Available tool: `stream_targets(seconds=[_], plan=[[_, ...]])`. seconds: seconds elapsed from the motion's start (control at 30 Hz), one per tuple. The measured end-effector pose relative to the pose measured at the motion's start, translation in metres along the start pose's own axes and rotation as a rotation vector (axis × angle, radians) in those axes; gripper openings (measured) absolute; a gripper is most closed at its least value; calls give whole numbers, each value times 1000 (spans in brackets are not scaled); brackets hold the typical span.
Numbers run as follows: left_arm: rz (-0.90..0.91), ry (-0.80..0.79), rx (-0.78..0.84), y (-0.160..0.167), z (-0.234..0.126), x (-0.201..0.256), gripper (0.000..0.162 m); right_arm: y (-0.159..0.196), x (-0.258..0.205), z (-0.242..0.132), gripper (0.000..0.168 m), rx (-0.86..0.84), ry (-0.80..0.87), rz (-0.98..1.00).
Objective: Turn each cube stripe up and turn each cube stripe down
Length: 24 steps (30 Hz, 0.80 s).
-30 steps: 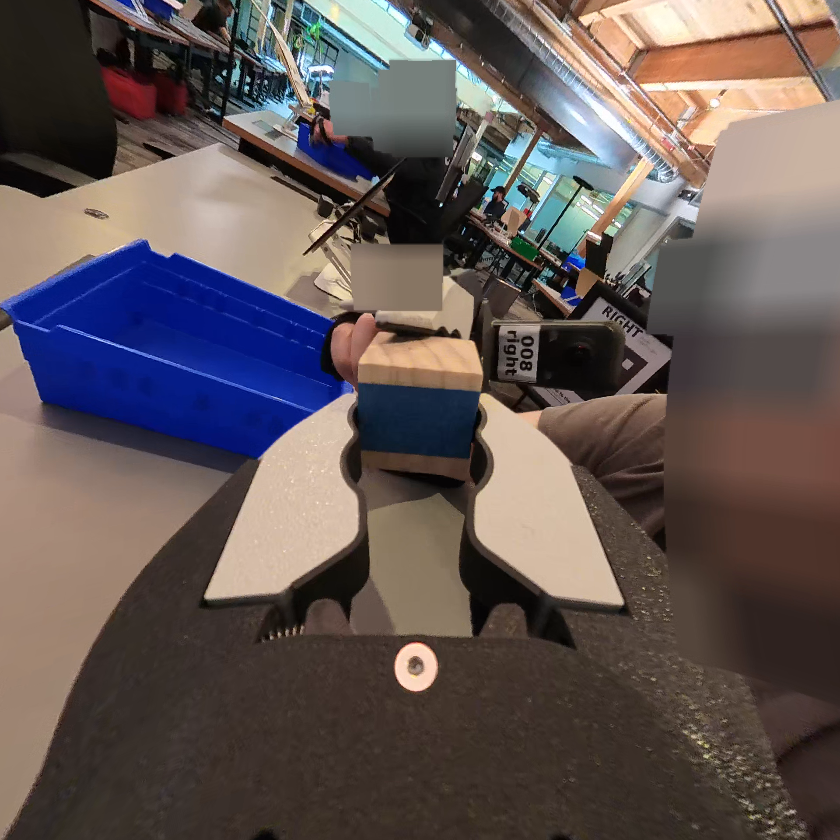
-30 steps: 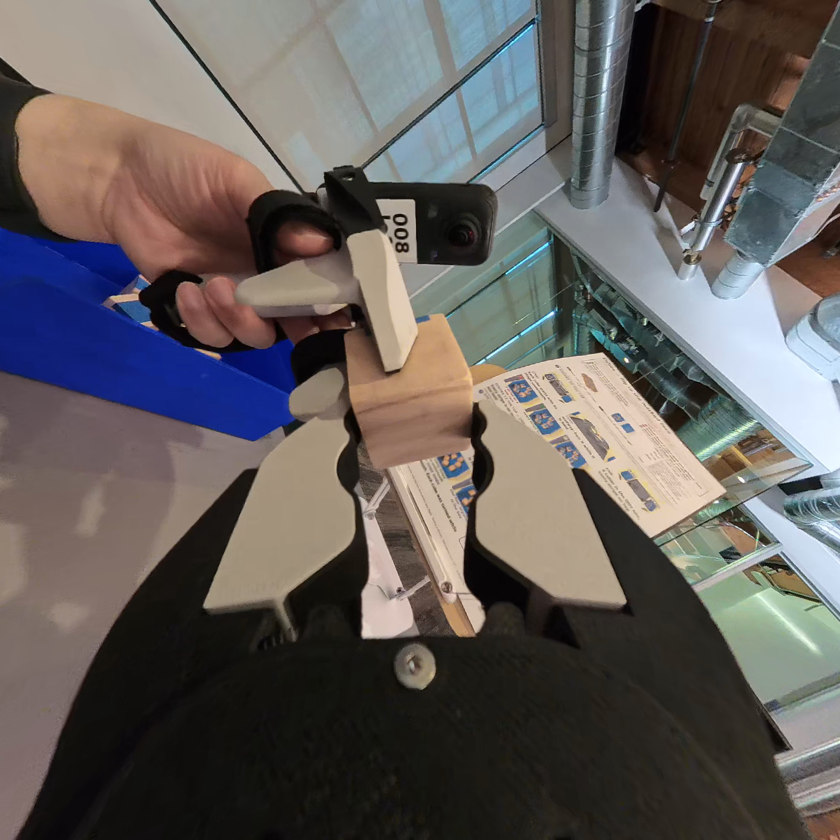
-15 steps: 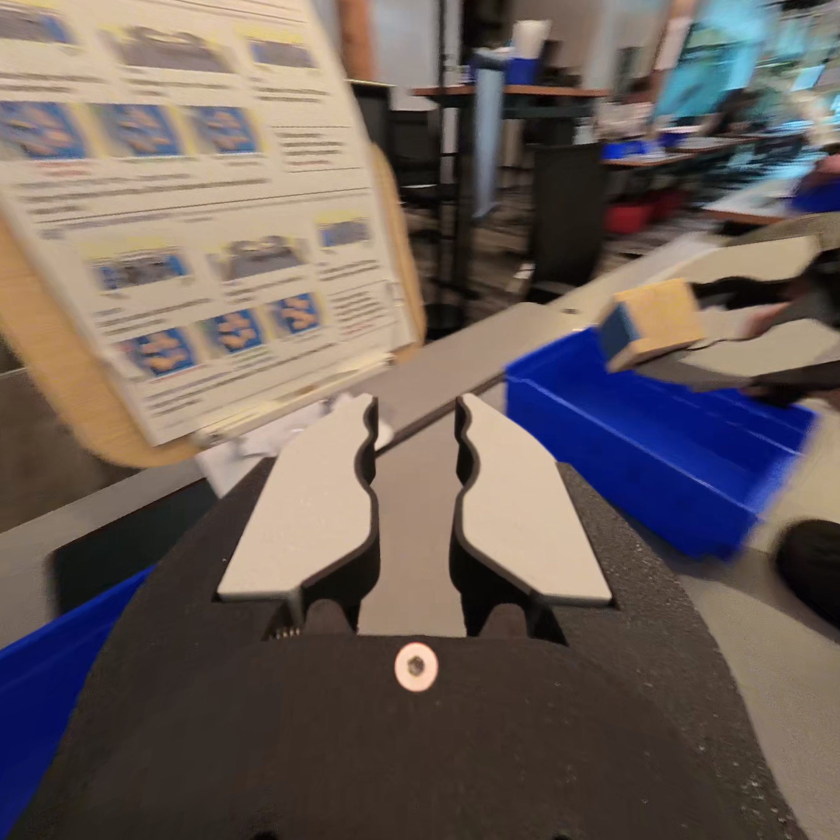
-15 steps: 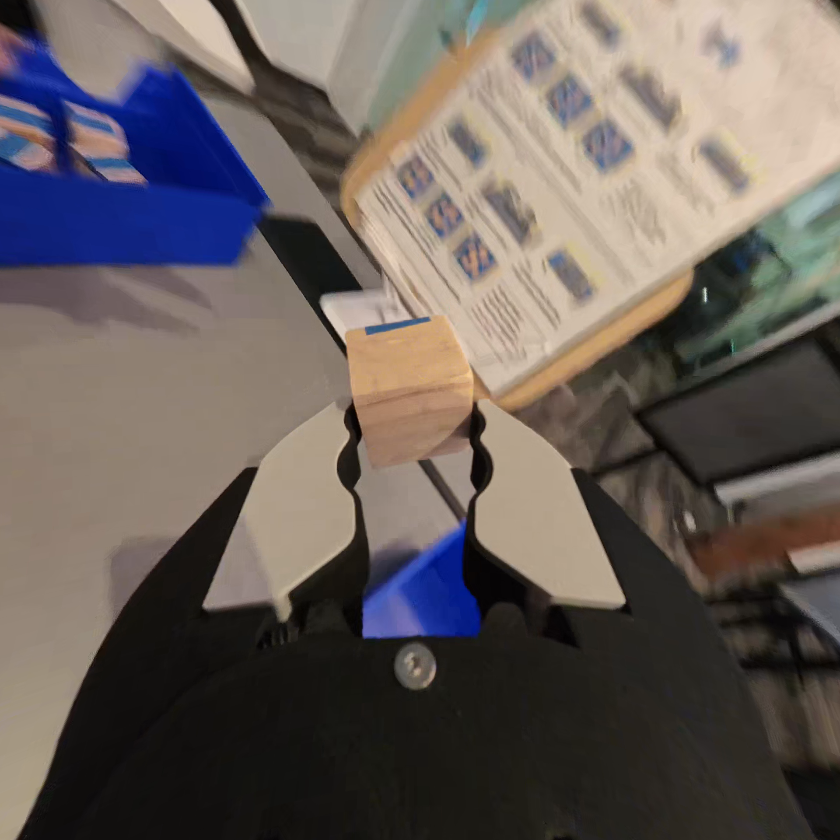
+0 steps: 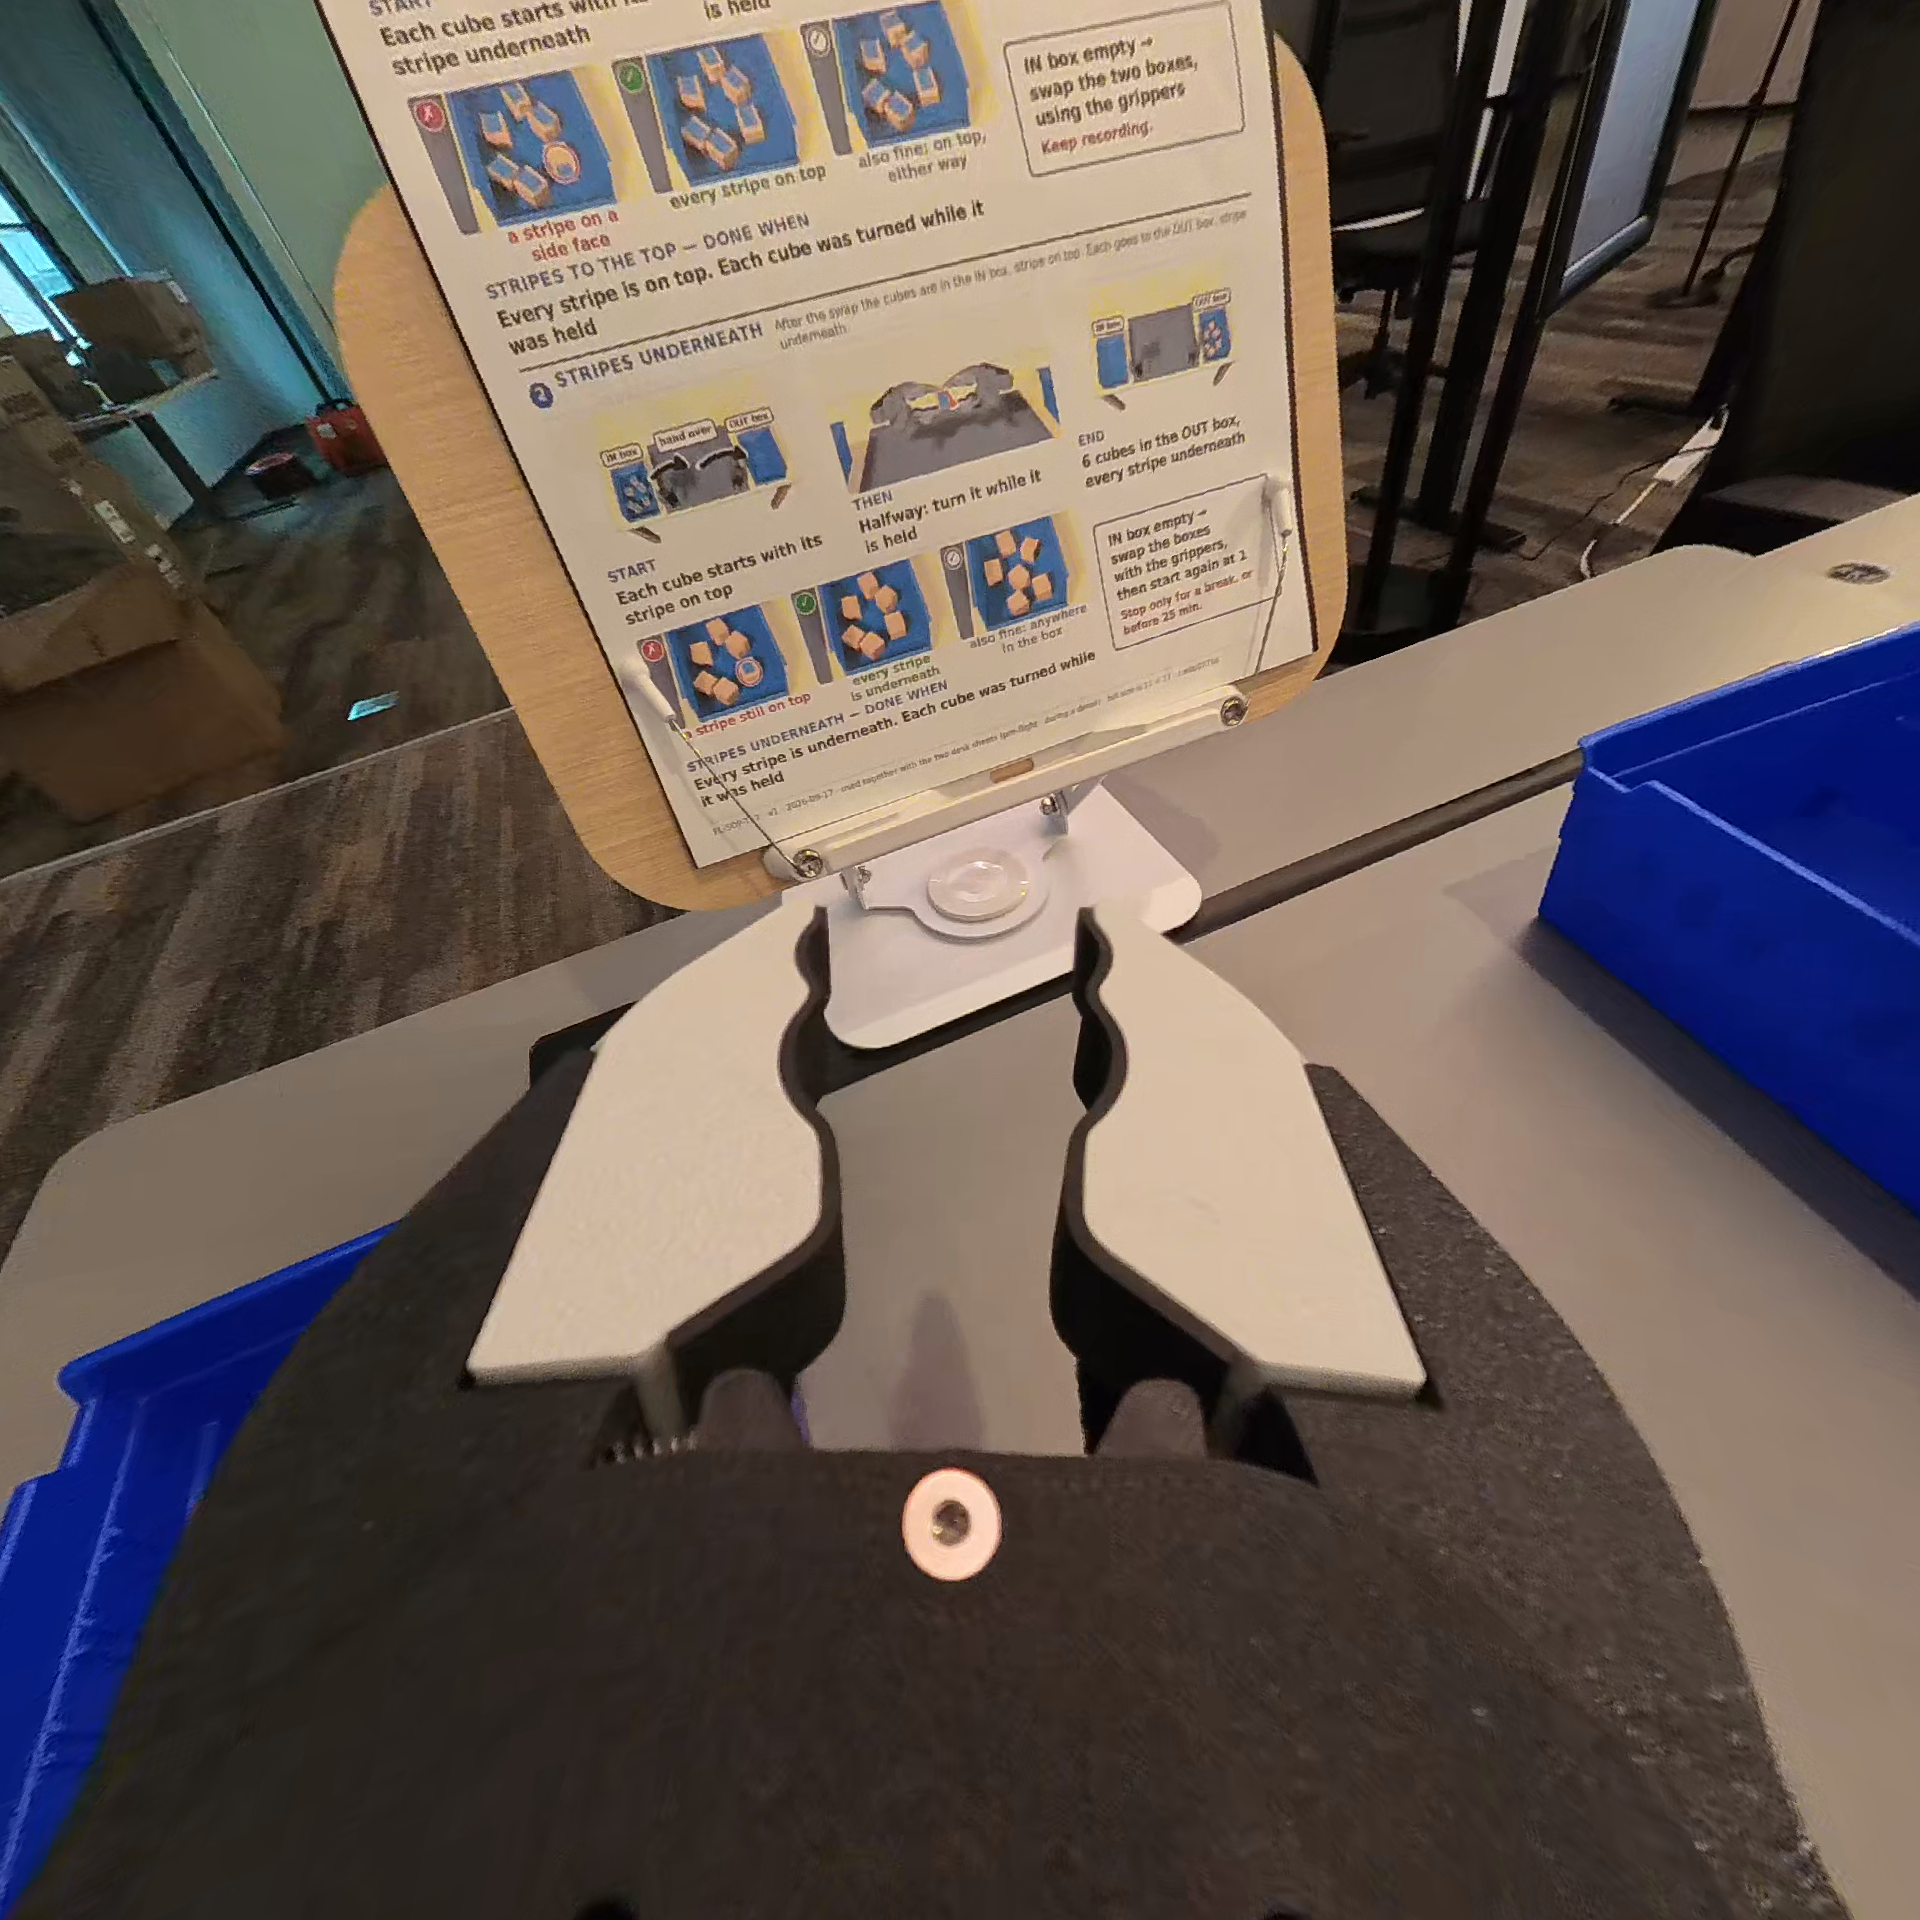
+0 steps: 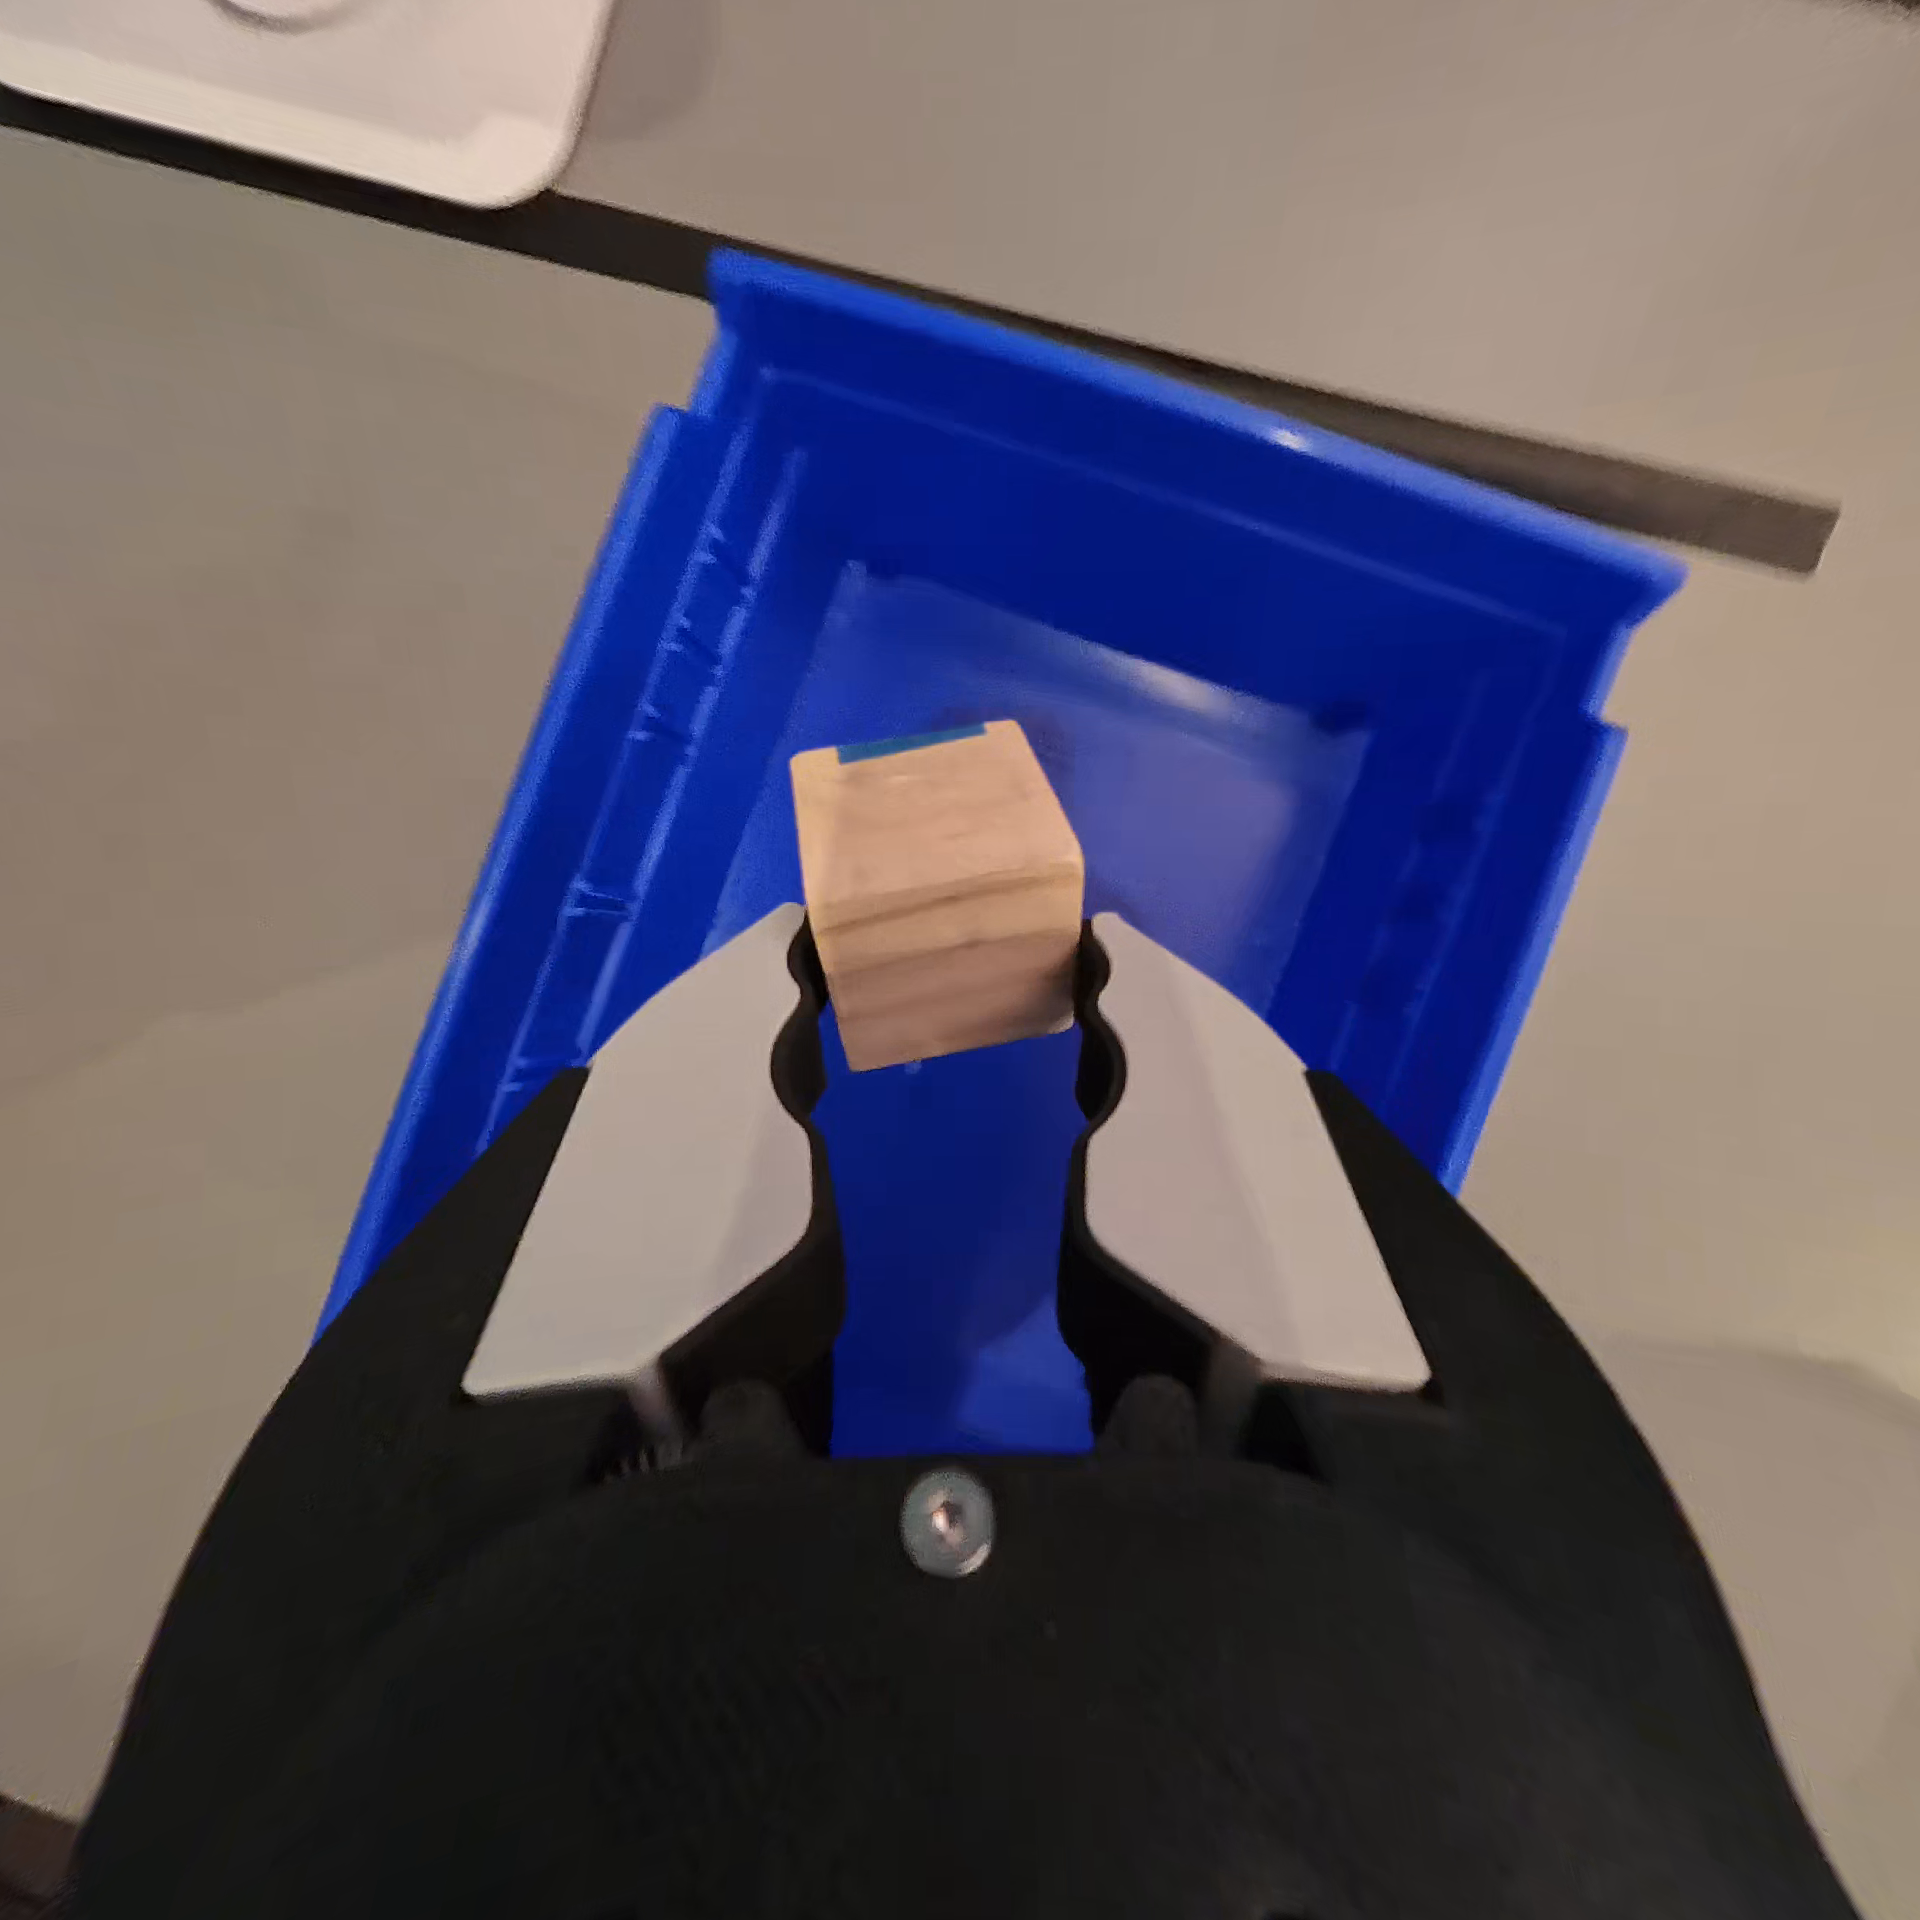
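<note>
My right gripper (image 6: 943,935) is shut on a wooden cube (image 6: 940,899) and holds it above an empty blue bin (image 6: 1195,488). The cube's blue stripe faces away from the camera, down toward the bin floor; only its edge shows. My left gripper (image 5: 943,951) is open and empty above the grey table (image 5: 1403,1091). It points at the instruction board. A corner of a second blue bin (image 5: 94,1475) lies under the left gripper at lower left. The bin at the right of the left wrist view (image 5: 1766,894) shows only an edge. No other cubes are visible.
An instruction sheet on a wooden board (image 5: 862,416) stands on a white base (image 5: 997,935) at the table's far edge. The base's corner shows in the right wrist view (image 6: 312,94). A dark seam (image 6: 1558,488) crosses the table. Beyond the table is carpet floor with cardboard boxes (image 5: 94,665).
The left gripper let go of the cube, opened and swung away to face the board. The right gripper kept the cube and tilted down over the empty blue bin.
</note>
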<state>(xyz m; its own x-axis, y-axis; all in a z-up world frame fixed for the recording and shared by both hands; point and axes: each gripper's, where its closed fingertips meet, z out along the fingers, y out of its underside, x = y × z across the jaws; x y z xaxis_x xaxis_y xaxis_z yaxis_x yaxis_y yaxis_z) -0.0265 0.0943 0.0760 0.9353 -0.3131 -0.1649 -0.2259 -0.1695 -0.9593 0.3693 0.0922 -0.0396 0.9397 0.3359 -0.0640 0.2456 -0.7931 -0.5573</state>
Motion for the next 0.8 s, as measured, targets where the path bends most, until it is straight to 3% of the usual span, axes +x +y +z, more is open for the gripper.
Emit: stream_targets(seconds=[0.23, 0.6, 0.8], plan=[[36, 7, -43, 5, 2, 4, 45, 20, 18, 25, 47, -112, 1, 121], [44, 85, -66, 2, -5, 14, 44, 63, 47, 62, 47, -385, 211, 156], [70, 110, -98, 6, -5, 21, 44, 74, 61, 73, 48, -433, 258, 186]])
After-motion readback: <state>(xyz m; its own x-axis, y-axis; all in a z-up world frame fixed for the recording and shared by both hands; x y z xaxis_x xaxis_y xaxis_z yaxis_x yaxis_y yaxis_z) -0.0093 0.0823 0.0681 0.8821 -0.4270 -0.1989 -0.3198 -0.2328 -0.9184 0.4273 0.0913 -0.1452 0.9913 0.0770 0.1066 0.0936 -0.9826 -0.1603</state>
